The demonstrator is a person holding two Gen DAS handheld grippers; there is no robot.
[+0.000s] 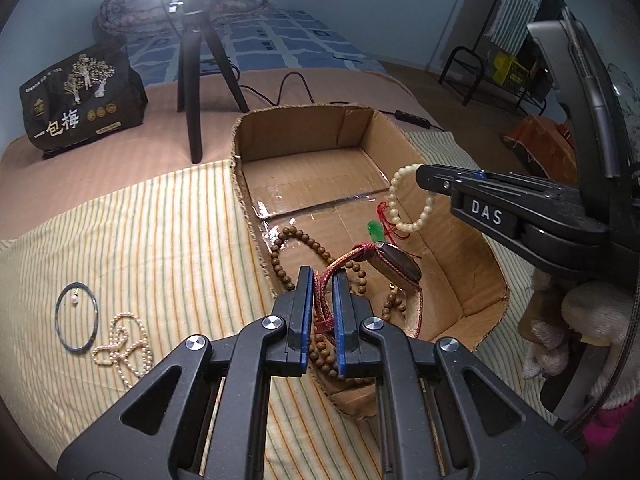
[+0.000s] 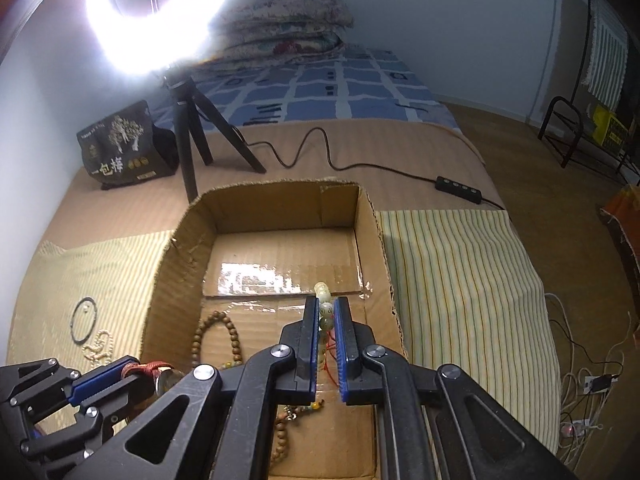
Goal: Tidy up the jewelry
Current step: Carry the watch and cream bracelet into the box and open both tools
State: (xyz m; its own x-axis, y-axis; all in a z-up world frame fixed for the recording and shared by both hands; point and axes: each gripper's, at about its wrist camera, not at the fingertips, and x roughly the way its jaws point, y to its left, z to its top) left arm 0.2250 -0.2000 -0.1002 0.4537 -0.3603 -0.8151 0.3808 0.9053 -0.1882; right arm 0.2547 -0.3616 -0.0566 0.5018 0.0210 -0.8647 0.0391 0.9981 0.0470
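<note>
An open cardboard box (image 1: 460,272) (image 2: 176,252) lies on a striped cloth. My left gripper (image 1: 322,280) is shut on the red woven strap of a watch (image 1: 396,266) and holds it over the box's near left side. My right gripper (image 2: 328,312) (image 1: 424,176) is shut on a cream bead bracelet (image 1: 396,200) (image 2: 325,304) and holds it above the box. Inside the box lie brown wooden beads (image 1: 304,240) (image 2: 224,332) and a green pendant on red cord (image 1: 375,229). A thin dark bangle (image 1: 76,316) (image 2: 83,319) and a pearl necklace (image 1: 124,344) (image 2: 98,346) lie on the cloth left of the box.
A ring light on a black tripod (image 1: 196,80) (image 2: 188,120) stands behind the box, with a dark snack bag (image 1: 80,100) (image 2: 120,144) to its left. A cable and switch (image 2: 456,186) run along the bed. The striped cloth (image 2: 460,280) extends right of the box.
</note>
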